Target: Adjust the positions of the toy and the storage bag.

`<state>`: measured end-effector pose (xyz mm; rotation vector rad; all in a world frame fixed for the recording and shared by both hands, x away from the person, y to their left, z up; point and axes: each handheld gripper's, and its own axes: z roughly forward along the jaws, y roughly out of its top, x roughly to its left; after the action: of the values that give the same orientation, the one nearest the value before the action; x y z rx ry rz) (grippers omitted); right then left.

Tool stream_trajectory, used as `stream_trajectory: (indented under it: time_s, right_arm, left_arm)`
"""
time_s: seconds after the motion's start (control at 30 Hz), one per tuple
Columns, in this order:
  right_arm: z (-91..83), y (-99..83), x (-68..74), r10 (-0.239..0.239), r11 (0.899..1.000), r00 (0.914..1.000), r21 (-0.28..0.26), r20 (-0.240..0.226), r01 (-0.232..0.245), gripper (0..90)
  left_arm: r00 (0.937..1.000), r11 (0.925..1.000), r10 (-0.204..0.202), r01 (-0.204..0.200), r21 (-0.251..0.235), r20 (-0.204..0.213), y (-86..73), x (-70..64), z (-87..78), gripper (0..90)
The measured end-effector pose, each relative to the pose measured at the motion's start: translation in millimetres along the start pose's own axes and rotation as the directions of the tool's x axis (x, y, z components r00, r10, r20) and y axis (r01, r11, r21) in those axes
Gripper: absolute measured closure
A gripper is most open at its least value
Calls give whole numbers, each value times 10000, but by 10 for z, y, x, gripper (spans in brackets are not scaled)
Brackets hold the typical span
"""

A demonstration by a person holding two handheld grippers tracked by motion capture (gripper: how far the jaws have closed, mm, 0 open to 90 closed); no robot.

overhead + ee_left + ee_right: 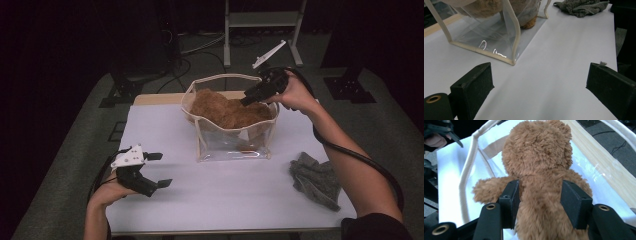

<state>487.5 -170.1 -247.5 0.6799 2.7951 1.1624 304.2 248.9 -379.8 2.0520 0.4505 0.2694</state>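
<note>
At upper centre, the right tool clenches the fluffy brown teddy bear inside the clear plastic cream-trimmed bag; lower left, the left tool hovers released over the white counter.

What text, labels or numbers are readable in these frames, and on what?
None readable.
Clear bag: no print; the white squiggles on its side in the left gripper view are glare, not letters.
Teddy bear: no tag or label visible.
Grey cloth: plain.
Left gripper, right gripper: no markings legible.
</note>
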Motion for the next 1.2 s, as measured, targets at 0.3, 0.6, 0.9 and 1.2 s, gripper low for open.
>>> stream_trajectory:
  time_s: [0.3,0.6,0.9,1.2]
  right_arm:
    - [-314,-187,54,355,9983,9993,-474,79,-351,457]
    - [-576,-367,99,563,9954,9981,-792,261,-540,441]
    - [-741,-493,165,616,9931,9976,-1019,306,-582,426]
    - [-882,-656,218,705,9909,9968,-1180,389,-655,414]
  left_arm:
    - [10000,10000,-2,2,-31,-21,11,-6,7,62]
    - [10000,10000,-56,56,-8,-12,-17,16,6,61]
    - [10000,10000,-5,5,18,51,-4,23,35,61]
    - [9999,10000,-18,17,65,122,7,43,76,61]
